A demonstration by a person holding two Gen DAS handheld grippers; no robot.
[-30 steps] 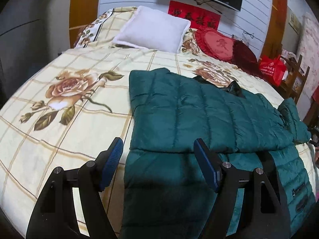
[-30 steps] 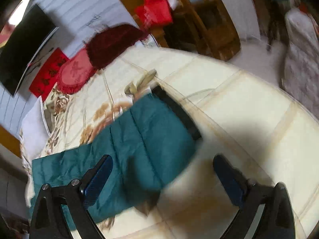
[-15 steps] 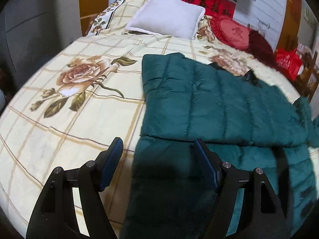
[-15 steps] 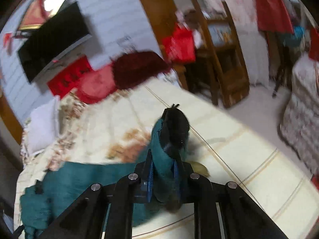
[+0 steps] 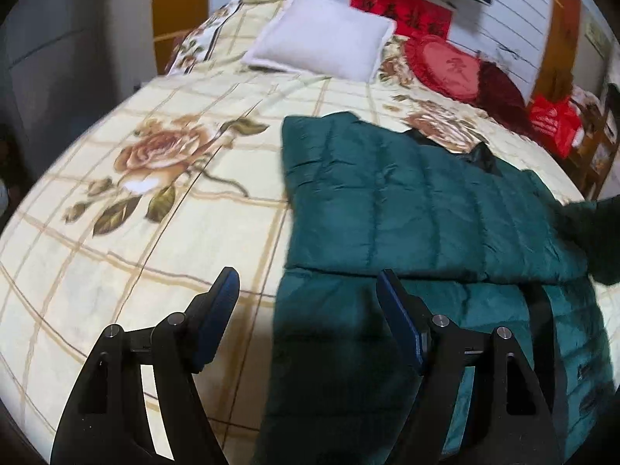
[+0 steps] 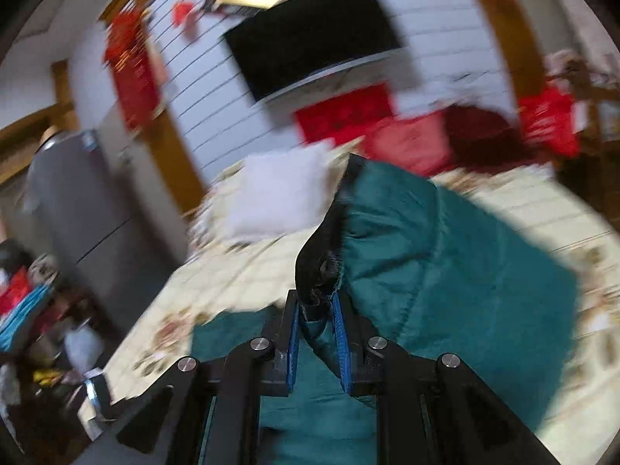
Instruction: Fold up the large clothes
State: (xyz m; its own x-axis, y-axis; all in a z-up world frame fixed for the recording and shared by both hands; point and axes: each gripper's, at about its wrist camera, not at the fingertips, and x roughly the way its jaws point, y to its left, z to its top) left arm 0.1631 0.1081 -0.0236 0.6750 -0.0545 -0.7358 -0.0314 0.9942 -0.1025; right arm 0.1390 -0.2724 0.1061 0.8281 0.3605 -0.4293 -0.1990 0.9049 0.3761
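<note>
My right view was smeared by motion. The jacket [image 5: 407, 209] ran off my left view's lower edge.

Spread on the bed [image 5: 162, 240], right of its middle: jacket [image 5: 407, 209], one panel folded over the near part. Behind it, by the headboard wall: pillow [image 5: 321, 42], with cushions [image 5: 449, 66] to its right. Above, on the wall: television [image 6: 310, 35].

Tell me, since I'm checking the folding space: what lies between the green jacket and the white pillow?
In the left wrist view, only bare floral bedspread separates the green jacket from the white pillow.
</note>
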